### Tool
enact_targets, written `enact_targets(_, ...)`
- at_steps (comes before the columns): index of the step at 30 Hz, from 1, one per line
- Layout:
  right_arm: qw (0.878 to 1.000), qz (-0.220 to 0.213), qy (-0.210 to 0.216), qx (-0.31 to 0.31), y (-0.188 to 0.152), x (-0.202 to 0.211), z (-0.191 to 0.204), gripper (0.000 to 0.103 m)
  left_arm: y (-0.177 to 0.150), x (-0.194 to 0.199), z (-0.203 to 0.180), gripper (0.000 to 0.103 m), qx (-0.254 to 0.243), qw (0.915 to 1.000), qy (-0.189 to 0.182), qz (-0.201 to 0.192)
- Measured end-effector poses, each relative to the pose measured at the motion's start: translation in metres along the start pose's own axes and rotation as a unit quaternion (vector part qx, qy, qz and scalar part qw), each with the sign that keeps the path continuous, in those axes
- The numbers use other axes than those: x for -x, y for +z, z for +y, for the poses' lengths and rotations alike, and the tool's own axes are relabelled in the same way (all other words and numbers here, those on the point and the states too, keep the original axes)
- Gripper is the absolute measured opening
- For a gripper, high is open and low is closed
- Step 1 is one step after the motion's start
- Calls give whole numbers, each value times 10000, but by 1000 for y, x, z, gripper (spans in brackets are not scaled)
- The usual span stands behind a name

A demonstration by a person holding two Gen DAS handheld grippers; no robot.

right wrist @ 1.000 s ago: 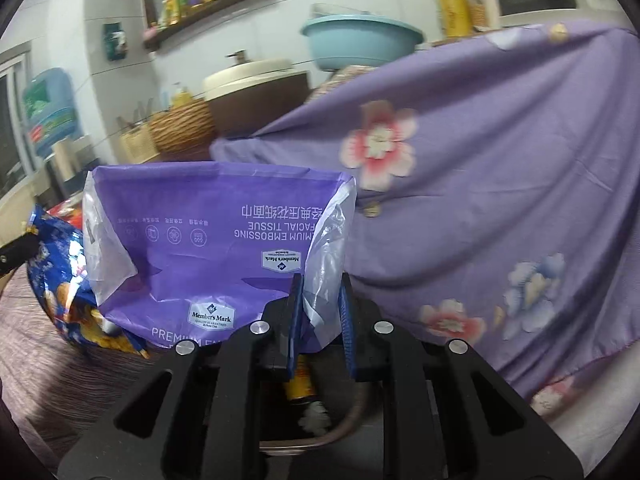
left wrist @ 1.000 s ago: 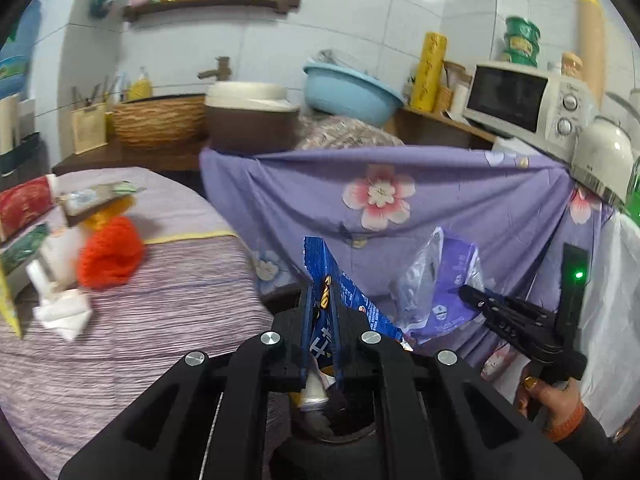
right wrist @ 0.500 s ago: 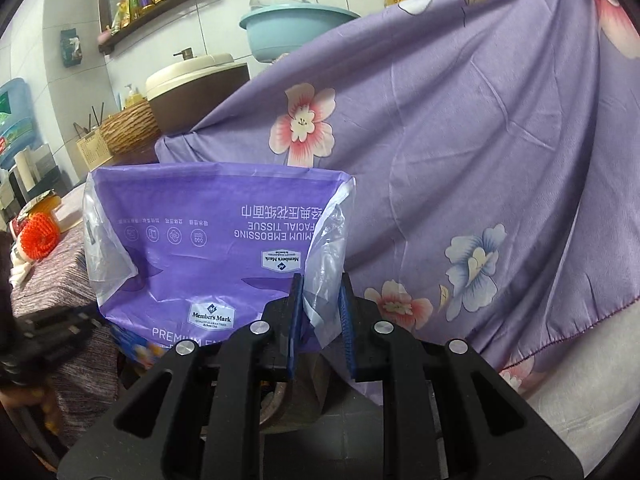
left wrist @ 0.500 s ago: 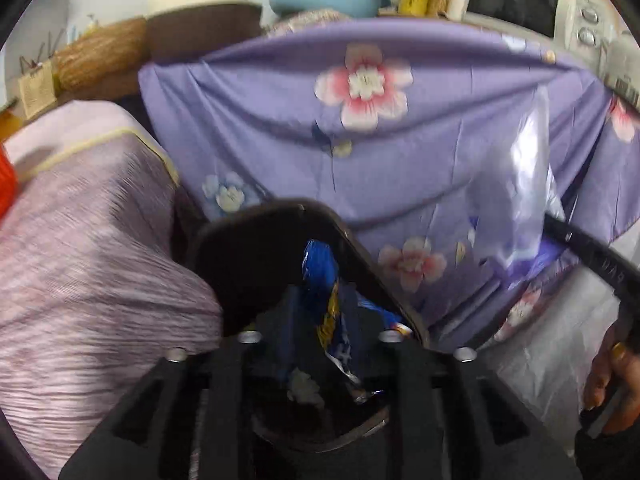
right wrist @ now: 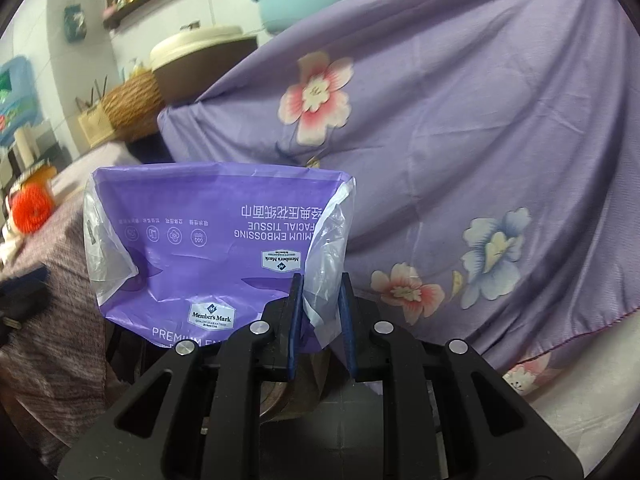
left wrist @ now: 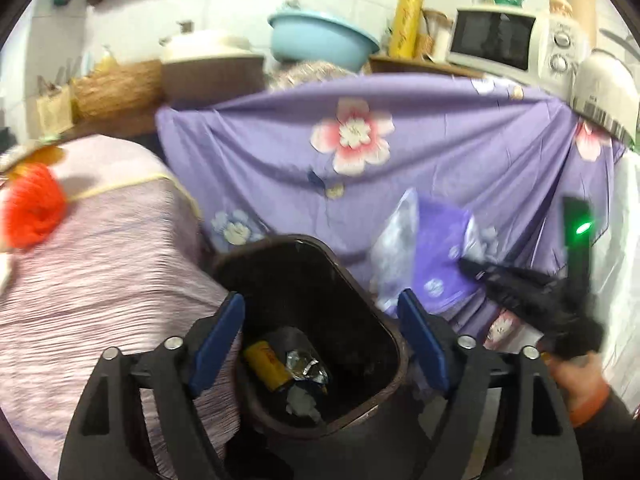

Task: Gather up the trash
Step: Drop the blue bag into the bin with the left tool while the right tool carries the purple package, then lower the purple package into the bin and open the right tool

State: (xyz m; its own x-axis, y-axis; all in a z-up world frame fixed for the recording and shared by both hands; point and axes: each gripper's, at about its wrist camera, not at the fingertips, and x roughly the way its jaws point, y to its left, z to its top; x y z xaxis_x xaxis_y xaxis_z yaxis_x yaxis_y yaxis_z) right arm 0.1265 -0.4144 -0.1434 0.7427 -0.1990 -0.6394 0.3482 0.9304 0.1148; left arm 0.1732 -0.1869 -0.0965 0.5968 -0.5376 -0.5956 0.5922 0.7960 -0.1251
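Hovering spread and empty above the dark bin [left wrist: 316, 344] after just opening, left tool [left wrist: 320, 344]; right tool [right wrist: 318, 320], at three o'clock, pinching the purple tissue wrapper [right wrist: 208, 240], risking a floor landing if let go short of the rim.

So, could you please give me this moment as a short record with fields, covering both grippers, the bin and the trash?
left gripper: open, jaws have just been opening, nothing between them, above the bin
right gripper: shut on the purple tissue wrapper
bin: dark, open-topped, beside the striped table
bin contents: yellow tube, crumpled foil wrapper, white scrap
tissue wrapper: not yet in the bin
backdrop: purple floral cloth
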Motion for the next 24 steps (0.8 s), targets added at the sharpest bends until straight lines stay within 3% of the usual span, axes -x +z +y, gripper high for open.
enact_targets(3,9996,167,56,204,-5,-15,15,18,2,30,14,85,291,9993,44,-234)
enact_targets(11,9952,587,142,773,-24,-52,63,20,9,68,33,88,410,9959,521,-613)
enact_targets(13,9937,710,147,859,-29,-62,73,27,9,73,37,88,402,9951,629,-648)
enact_targets(17,9919,761,154,1004,-36,-71,90,56,5,80,48,90,455,9939,780,-635)
enact_targets(24,9924,757,233,944,-36,-63,93,67,-10,93,73,93,712,9911,987,-543)
